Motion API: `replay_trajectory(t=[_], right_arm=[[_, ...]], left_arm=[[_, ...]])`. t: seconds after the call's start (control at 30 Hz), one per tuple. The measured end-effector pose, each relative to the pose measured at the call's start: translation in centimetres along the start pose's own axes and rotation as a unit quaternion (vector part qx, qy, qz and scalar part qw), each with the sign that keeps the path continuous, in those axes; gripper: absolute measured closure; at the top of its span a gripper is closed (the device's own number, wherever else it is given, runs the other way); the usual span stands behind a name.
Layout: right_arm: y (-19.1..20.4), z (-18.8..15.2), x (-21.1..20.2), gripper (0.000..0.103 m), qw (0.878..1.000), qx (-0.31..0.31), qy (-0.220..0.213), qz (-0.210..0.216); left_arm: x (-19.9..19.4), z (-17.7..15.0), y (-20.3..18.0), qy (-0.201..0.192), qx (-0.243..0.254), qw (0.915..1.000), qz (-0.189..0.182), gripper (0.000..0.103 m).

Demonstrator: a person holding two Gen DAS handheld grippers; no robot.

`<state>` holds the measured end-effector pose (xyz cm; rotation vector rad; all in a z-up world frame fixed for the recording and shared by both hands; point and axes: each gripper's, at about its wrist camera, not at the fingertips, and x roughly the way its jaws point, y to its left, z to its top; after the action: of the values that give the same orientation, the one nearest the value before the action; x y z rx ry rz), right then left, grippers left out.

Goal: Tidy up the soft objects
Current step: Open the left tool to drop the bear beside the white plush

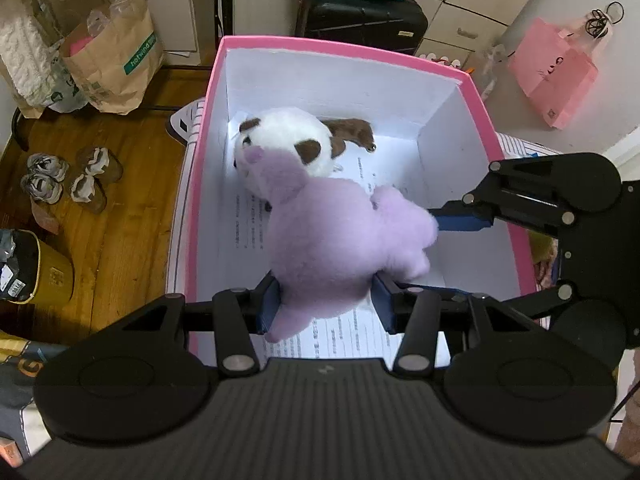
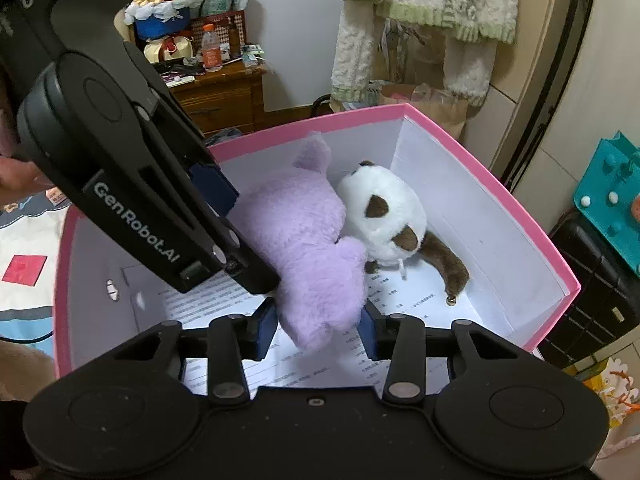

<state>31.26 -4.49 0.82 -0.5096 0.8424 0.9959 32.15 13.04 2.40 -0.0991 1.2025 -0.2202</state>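
Observation:
A purple plush toy (image 1: 336, 240) hangs over the inside of a pink box with white walls (image 1: 304, 46). A white and brown plush dog (image 1: 288, 140) lies on the box floor beyond it. My left gripper (image 1: 326, 304) is shut on one end of the purple plush. My right gripper (image 2: 318, 330) is shut on its other end. In the right wrist view the purple plush (image 2: 308, 248) leans against the dog (image 2: 384, 216) inside the box (image 2: 500, 200). The left gripper's fingers (image 2: 208, 188) come in from the upper left.
Printed paper (image 1: 248, 220) lines the box floor. On the wooden floor to the left stand brown paper bags (image 1: 116, 60), shoes (image 1: 68, 180) and a yellow bin (image 1: 44, 272). A black suitcase (image 1: 360, 20) stands behind the box, a pink bag (image 1: 560, 76) at right.

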Motion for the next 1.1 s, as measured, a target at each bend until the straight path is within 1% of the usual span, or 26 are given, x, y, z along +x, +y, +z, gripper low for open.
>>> replay_trajectory(t=[0.1, 0.27, 0.33, 0.43, 0.53, 0.6, 0.63, 0.7, 0.8, 1.0, 1.1], right_arm=[[-0.6, 0.1, 0.6, 0.058, 1.000, 0.008, 0.012, 0.003], [-0.8, 0.1, 1.8, 0.063, 0.999, 0.007, 0.034, 0.003], [-0.6, 0.2, 2.6, 0.063, 0.999, 0.007, 0.047, -0.005], [-0.3, 0.6, 3.7, 0.063, 0.997, 0.010, 0.068, -0.021], [-0.4, 1.2, 3.5, 0.062, 0.997, 0.031, 0.065, -0.008], [-0.6, 1.5, 3.2, 0.058, 0.997, 0.050, 0.060, 0.000], [-0.6, 1.5, 3.1, 0.053, 0.997, 0.055, 0.059, 0.000], [-0.6, 1.3, 2.7, 0.052, 0.997, 0.059, 0.054, -0.016], [-0.4, 0.9, 1.1, 0.052, 0.997, 0.064, 0.031, -0.035], [1.4, -0.5, -4.0, 0.052, 0.997, 0.066, -0.027, -0.037], [2.4, -1.3, -6.9, 0.052, 0.995, 0.069, -0.058, -0.030]], left_arm=[[0.0, 0.4, -0.3, -0.002, 0.008, 0.9999, 0.008, 0.056], [-0.1, 0.6, -0.3, -0.016, 0.015, 0.9993, 0.030, 0.056], [-0.2, 0.5, -0.2, -0.024, 0.014, 0.9993, 0.026, 0.057], [-0.5, 0.3, -0.1, -0.035, 0.013, 0.9989, 0.030, 0.057], [-1.0, 0.1, -0.1, -0.043, 0.010, 0.9987, 0.025, 0.057], [-1.3, -0.1, -0.1, -0.051, 0.011, 0.9983, 0.024, 0.057], [-1.5, -0.2, -0.1, -0.055, 0.012, 0.9981, 0.024, 0.057], [-2.1, -0.5, -0.2, -0.064, 0.016, 0.9975, 0.025, 0.057], [-3.0, -1.2, -0.7, -0.078, 0.025, 0.9963, 0.025, 0.057], [-5.7, -3.0, -2.1, -0.111, 0.053, 0.9921, 0.024, 0.052], [-7.3, -4.1, -3.0, -0.125, 0.065, 0.9897, 0.027, 0.049]])
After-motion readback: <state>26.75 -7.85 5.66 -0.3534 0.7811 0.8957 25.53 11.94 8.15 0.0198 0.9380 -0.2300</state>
